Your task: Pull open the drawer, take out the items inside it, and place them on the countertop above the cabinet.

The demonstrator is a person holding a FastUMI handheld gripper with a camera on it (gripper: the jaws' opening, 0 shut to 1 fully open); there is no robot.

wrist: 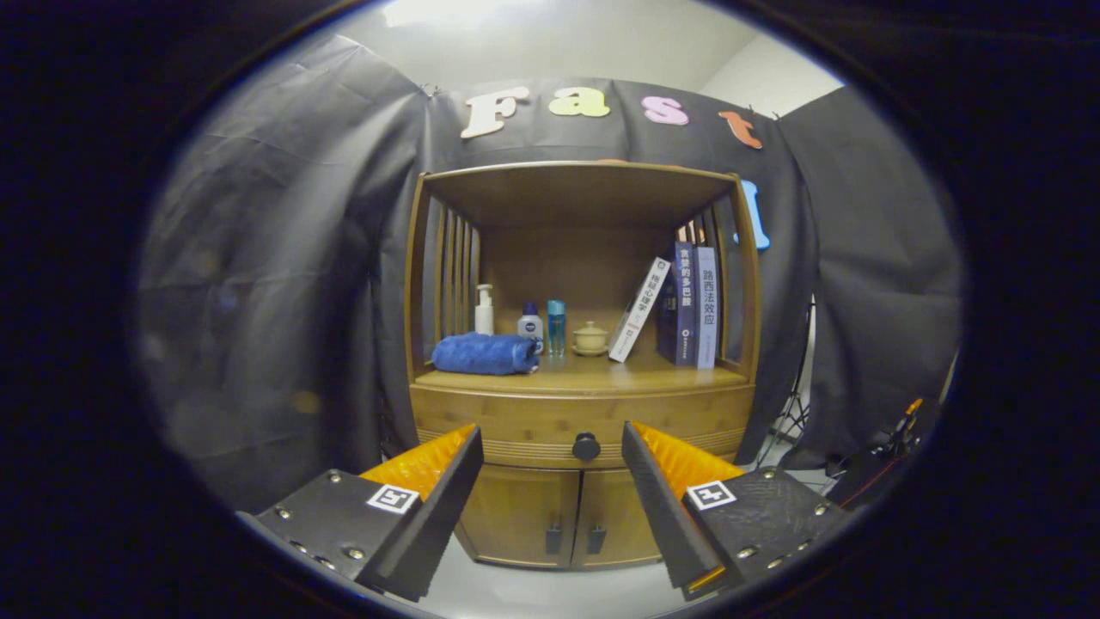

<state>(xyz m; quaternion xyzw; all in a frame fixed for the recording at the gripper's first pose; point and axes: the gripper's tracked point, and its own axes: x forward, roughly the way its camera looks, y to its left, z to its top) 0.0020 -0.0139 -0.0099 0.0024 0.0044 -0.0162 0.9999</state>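
Observation:
A wooden cabinet (584, 404) stands ahead of me against the dark cloth wall. Its drawer (516, 425) is closed, with a round dark knob (586, 446) at the middle of its front. The countertop (601, 375) above the drawer carries a folded blue towel (485, 353), a white pump bottle (485, 310), a small white-and-blue bottle (530, 325), a blue bottle (556, 327), a small lidded pot (590, 338) and three books (687, 303). My gripper (552, 438) is open, some way short of the cabinet; the knob shows between my fingers, a little nearer the right one. Nothing is between them.
Two lower doors (550, 516) with dark handles sit below the drawer. Slatted sides and a top board close in the shelf space. A stand and dark equipment with an orange part (894, 443) are on the floor to the cabinet's right. Pale floor (559, 593) lies before the cabinet.

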